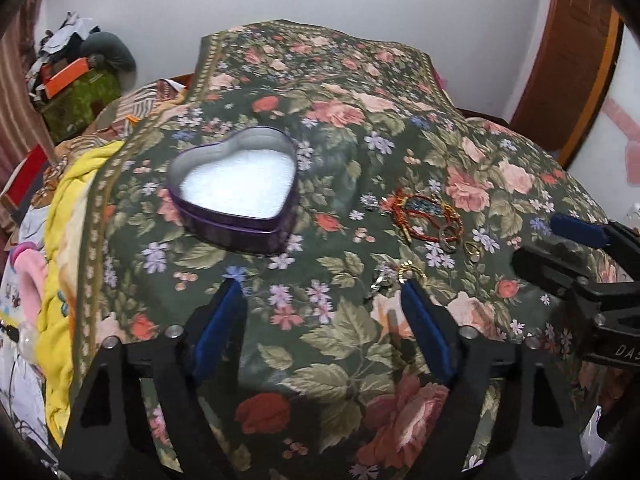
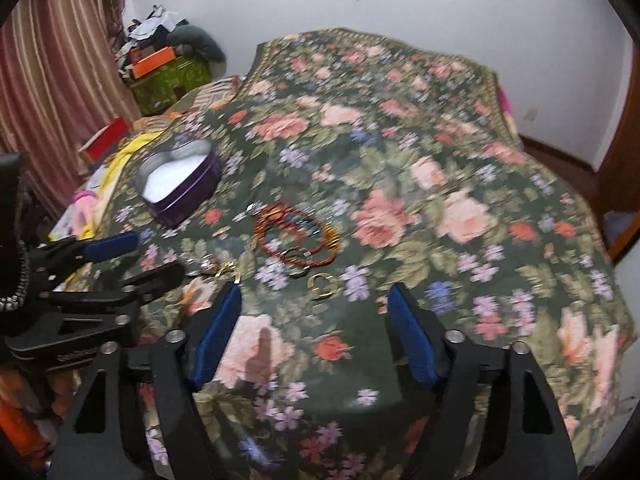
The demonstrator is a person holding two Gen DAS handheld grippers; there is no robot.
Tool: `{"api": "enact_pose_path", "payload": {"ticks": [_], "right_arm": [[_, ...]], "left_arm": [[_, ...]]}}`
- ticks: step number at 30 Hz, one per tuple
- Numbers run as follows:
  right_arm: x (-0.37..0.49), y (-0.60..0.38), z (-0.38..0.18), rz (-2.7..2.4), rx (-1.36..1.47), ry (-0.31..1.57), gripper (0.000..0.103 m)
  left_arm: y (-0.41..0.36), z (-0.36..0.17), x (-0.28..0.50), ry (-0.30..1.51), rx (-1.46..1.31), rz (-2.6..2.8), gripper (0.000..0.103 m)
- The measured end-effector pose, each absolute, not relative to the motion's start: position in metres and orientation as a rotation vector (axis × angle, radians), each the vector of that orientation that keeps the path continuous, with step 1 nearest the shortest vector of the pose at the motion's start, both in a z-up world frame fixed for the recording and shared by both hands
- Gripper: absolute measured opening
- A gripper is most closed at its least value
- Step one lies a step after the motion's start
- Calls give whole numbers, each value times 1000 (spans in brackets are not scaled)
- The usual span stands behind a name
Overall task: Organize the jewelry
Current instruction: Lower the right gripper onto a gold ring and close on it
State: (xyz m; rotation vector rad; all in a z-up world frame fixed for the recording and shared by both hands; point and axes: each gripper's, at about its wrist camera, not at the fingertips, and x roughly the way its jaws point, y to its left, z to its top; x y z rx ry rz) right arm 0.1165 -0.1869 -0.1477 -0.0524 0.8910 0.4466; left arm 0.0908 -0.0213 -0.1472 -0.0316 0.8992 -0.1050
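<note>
The left gripper hangs over the floral bedspread with its blue-padded fingers spread apart and only cloth between them. Right at the tip of its right-hand finger lie a small gold ring and, just beside it on the inner side, a silvery trinket too small to make out. Farther ahead and to the right rests a tangle of red, orange and blue beaded bracelets, with another gold ring near its closest edge. Ahead and to the left, well apart from the jewelry, stands an open purple heart-shaped tin with a white lining. Off its left side, yellow fabric is bunched along the edge of the bed.

The right gripper sits just to the right of the left one, likewise spread with nothing pinched. In its own view, which is somewhat blurred, a gold ring lies just ahead between the finger tips, not touching either pad. The bracelets are a little beyond that, and the heart tin is farther off to the left. A striped curtain hangs beyond the bed's far left side, beside a pile of clutter against the white wall.
</note>
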Motion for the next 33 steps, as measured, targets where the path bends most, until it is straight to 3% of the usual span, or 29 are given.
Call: {"api": "enact_pose_path", "payload": {"ticks": [3,7,12,18,28,33], "right_arm": [[117,-182,-152,464,-57,907,57],[118,-179,-155,482,-53,921,55],[122,-175,-159,519,-38,949,50],[126,-163,-165,559,-27,979,41],[129,-131,-173,604,-89,1001,33],[132,-125,-176,578,-133,980,20]], "left_arm": [[-25,-151,95,906,-37,-141,67],[-28,-158,103,928,-43,-170,46],[-29,-160,109,928,-72,-214,33],[-31,-163,113,933,-94,-251,6],[-9,-149,106,870,-132,-207,1],[0,-150,103,898,-133,-182,1]]}}
